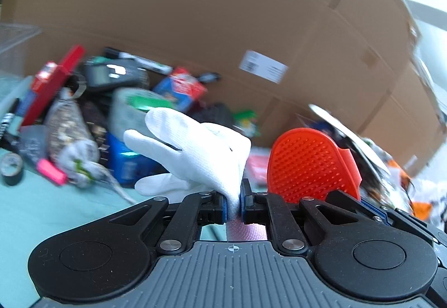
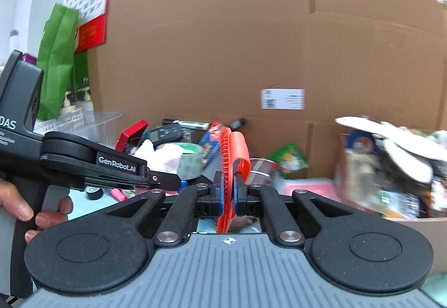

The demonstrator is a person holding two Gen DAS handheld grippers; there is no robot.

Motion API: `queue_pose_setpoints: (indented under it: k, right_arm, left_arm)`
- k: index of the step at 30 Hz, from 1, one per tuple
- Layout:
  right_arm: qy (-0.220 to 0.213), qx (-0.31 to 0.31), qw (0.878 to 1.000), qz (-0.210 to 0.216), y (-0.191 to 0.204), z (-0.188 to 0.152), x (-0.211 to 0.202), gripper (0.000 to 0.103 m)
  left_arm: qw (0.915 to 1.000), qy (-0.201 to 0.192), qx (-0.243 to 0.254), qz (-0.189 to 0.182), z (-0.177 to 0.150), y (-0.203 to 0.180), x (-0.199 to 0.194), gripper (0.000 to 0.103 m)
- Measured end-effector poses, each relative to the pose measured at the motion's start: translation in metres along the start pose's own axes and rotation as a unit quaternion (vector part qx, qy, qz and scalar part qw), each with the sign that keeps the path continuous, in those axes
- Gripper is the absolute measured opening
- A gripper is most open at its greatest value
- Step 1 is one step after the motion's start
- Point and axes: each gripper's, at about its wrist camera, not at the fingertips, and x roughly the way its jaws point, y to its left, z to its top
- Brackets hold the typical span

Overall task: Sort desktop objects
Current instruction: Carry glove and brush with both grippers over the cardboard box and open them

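My left gripper (image 1: 233, 203) is shut on a white cloth glove (image 1: 195, 148), which it holds up above the teal desk (image 1: 56, 213). My right gripper (image 2: 228, 190) is shut on an orange nubbed rubber brush (image 2: 227, 160) held edge-on; the brush also shows in the left wrist view (image 1: 310, 165), just right of the glove. The left gripper (image 2: 164, 180) and the glove (image 2: 159, 154) show at the left of the right wrist view, close beside my right gripper.
A pile of desk clutter lies ahead: tape roll (image 2: 190, 160), red box (image 1: 56, 78), black remote (image 1: 111, 74), pink marker (image 1: 51, 172), black tape roll (image 1: 11, 168). A big cardboard box (image 2: 251, 42) walls the back. A clear bin (image 2: 83, 120) stands at left, a cardboard box of items (image 2: 391, 168) at right.
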Motion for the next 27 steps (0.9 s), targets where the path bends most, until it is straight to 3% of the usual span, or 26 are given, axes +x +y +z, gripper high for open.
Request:
queue_pose_setpoints:
  k: [8,16,20,27]
  right_arm:
    - [-0.039,0.023,0.997,-0.057,-0.05,-0.005,-0.056,0.007]
    - [-0.073,0.021,0.987,-0.142,-0.109,0.003,-0.092,0.007]
    - [-0.085,0.004,0.98,-0.181,-0.14,0.019,-0.092,0.007]
    - [-0.069,-0.026,0.972,-0.223,-0.189,0.038,-0.062,0.007]
  left_arm:
    - [0.9963,0.018,0.059,-0.061,-0.007,-0.082,0.014,0.005]
    - [0.984,0.024,0.101,-0.145,0.017,-0.169,0.041,0.005]
    - [0.9761,0.048,0.108,-0.183,0.039,-0.204,0.074,0.005]
    - [0.9697,0.074,0.129,-0.194,0.07,-0.244,0.144,0.006]
